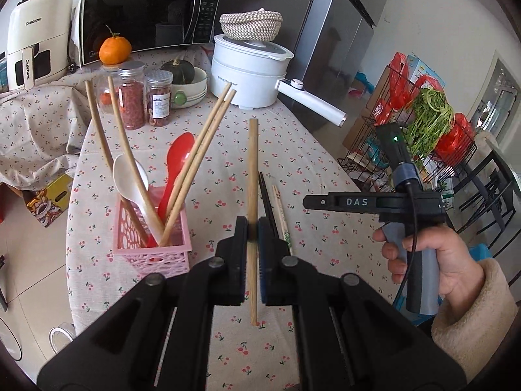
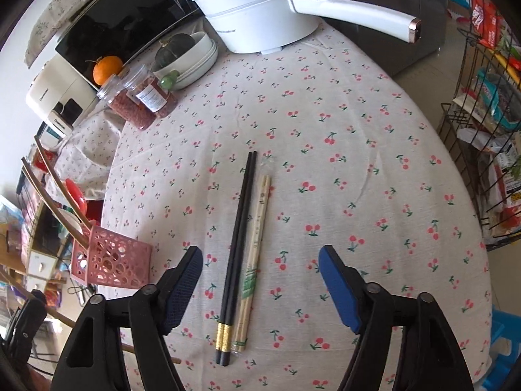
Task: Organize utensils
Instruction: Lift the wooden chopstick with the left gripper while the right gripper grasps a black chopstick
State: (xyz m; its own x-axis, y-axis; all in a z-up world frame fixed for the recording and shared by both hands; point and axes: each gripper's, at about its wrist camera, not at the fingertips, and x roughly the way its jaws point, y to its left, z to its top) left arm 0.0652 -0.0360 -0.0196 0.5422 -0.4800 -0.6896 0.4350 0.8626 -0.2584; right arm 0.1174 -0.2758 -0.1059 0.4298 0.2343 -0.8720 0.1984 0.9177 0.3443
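Left gripper (image 1: 252, 241): jaws closed on a single wooden chopstick (image 1: 252, 195), pinched near its lower third; the stick stands almost upright between the pads, its long end rising ahead of the jaws and a short end hanging below them, clear of the tablecloth (image 1: 309, 169).
Right gripper (image 2: 260, 280): jaws apart, nothing touching either blue pad; it points steeply down at the cloth. No earlier view shows how the gap has changed.
Black chopsticks (image 2: 239, 244): a pair lying flat on the cloth between the right gripper's open jaws, nearer the left pad, gold bands at the near end, tips pointing away.
Wrapped chopsticks (image 2: 257, 247): a pale pair in a clear sleeve with green print, lying just beside the black pair on its right, also within the jaw gap and touching neither pad.
Pink basket (image 1: 153, 234): perforated holder standing left of the left gripper's jaws and just ahead of them; it holds four wooden chopsticks (image 1: 198, 163) leaning outward, a white spoon (image 1: 130, 179) and a red spoon (image 1: 177, 163).
Right hand (image 1: 433, 260): seen from the left wrist, right of the left jaws, wrapped round the other gripper's handle, cuff of a fleecy sleeve (image 1: 472, 319) at the wrist.
Far beyond the jaws: jars (image 1: 143, 97), an orange (image 1: 114, 50), a white pot (image 1: 250, 71), a microwave (image 1: 146, 16).
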